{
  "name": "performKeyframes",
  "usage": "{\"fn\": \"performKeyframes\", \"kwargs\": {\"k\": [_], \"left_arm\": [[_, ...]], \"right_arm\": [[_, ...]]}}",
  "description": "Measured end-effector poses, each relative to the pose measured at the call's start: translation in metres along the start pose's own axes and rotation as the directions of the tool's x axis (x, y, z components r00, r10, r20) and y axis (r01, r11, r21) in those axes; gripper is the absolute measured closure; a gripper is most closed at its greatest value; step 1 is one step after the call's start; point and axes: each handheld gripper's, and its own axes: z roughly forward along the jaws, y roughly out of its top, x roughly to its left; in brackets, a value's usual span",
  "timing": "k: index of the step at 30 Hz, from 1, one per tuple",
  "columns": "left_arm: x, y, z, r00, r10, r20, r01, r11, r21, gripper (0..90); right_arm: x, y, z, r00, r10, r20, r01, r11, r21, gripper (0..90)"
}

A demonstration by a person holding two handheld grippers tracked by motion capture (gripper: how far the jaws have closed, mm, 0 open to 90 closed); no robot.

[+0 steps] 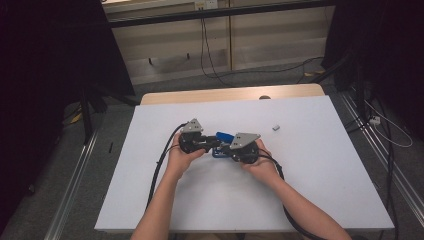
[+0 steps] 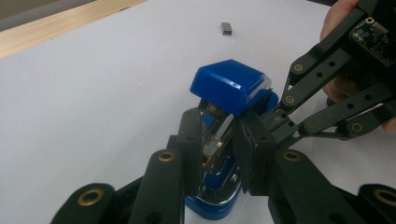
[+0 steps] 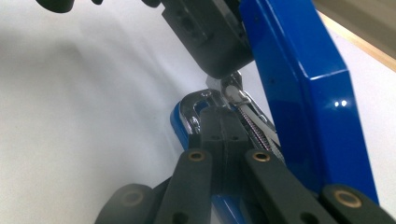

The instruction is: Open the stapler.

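The blue stapler (image 1: 223, 143) sits near the middle of the white tabletop (image 1: 320, 170), between the two hands, with its blue top cover (image 2: 229, 85) swung up and the metal magazine (image 3: 252, 126) exposed. A small loose strip of staples (image 1: 275, 127) lies well apart from it, toward the far right of the tabletop.

Claw state:
- Left claw (image 2: 219, 140): jaws stand on either side of the stapler's inner metal parts, just below the raised cover, narrowly spread around them. Whether the pads press on the metal cannot be told from the left gripper view.
- Right claw (image 3: 223, 122): jaws pressed together, tips resting at the chromed front end of the magazine. Nothing shows between them.

Handling judgement:
- The stapler is a rigid body of plastic shell over steel, likely moderate in weight and stable on its flat base.
- The glossy blue cover and chromed rail look slippery; a pinch on them may slide.
- The cover pivots at the rear hinge, and the pusher inside is probably spring-loaded, so parts may snap shut if released abruptly.
- Recommended hold: clamp the base or the magazine sides across their flat faces with one claw to steady the body, and work the cover or the rail with the other.
- The staple strip is light and brittle; grip it by its long sides, gently.
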Motion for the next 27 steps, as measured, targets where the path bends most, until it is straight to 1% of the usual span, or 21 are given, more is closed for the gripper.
{"fn": "performKeyframes", "kwargs": {"k": [7,9,12,13,14,21,27], "left_arm": [[0.000,0.004,-0.002,1.0000,0.003,0.004,-0.003,0.9999,-0.012,73.8],[-0.001,0.004,-0.002,1.0000,0.001,0.006,-0.001,0.9999,-0.017,74.7],[-0.001,0.005,-0.002,0.9999,0.000,0.010,0.000,0.9998,-0.019,76.1],[-0.001,0.006,-0.002,0.9999,0.002,0.014,-0.002,0.9998,-0.020,76.8],[-0.002,0.007,-0.001,0.9998,0.000,0.018,0.000,0.9998,-0.022,76.9],[-0.002,0.011,-0.001,0.9997,0.014,0.021,-0.014,0.9998,-0.011,78.4],[-0.003,0.013,-0.001,0.9996,0.008,0.027,-0.008,0.9999,-0.010,79.5]], "right_arm": [[0.000,0.000,0.000,1.0000,-0.004,0.000,0.004,1.000,0.001,90.0],[0.000,0.000,0.000,1.0000,0.009,-0.003,-0.009,1.000,0.001,90.0],[0.000,0.000,-0.001,1.0000,0.006,-0.002,-0.006,1.000,0.002,90.0],[0.000,0.000,-0.001,0.9999,0.017,-0.001,-0.017,1.000,0.003,90.0],[0.000,0.000,-0.001,0.9998,0.019,-0.001,-0.019,1.000,0.002,90.0],[-0.001,0.000,-0.001,0.9996,0.028,-0.002,-0.028,1.000,0.002,90.0],[-0.001,0.000,-0.001,0.9995,0.031,-0.002,-0.031,1.000,0.003,90.0]]}}
